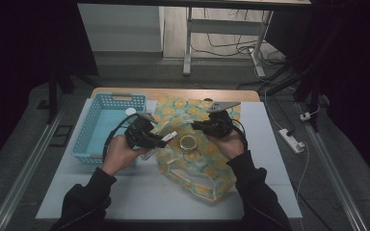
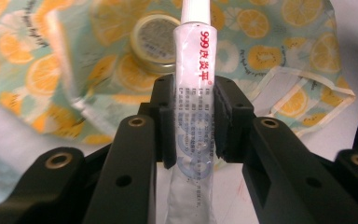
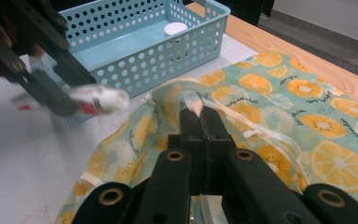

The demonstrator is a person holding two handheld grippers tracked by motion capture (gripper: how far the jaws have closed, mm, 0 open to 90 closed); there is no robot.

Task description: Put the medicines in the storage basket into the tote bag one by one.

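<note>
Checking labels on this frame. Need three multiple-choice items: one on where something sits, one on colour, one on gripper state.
1. Where does the small round tin lie?
A. in the basket
B. on the fruit-print bag
C. on the bare white table top

2. What colour is the perforated basket?
A. red
B. black
C. light blue

3. What is the left gripper doing?
A. shut on the white tube
B. wide open over the basket
C. shut on the bag's edge

Key:
1 B: in the high view and the left gripper view the tin rests on the fruit-print bag.
2 C: the basket's walls show light blue in the high view and the right gripper view.
3 A: in the left gripper view both pads press on the white tube; the right gripper is the one pinching the bag's edge.
</note>
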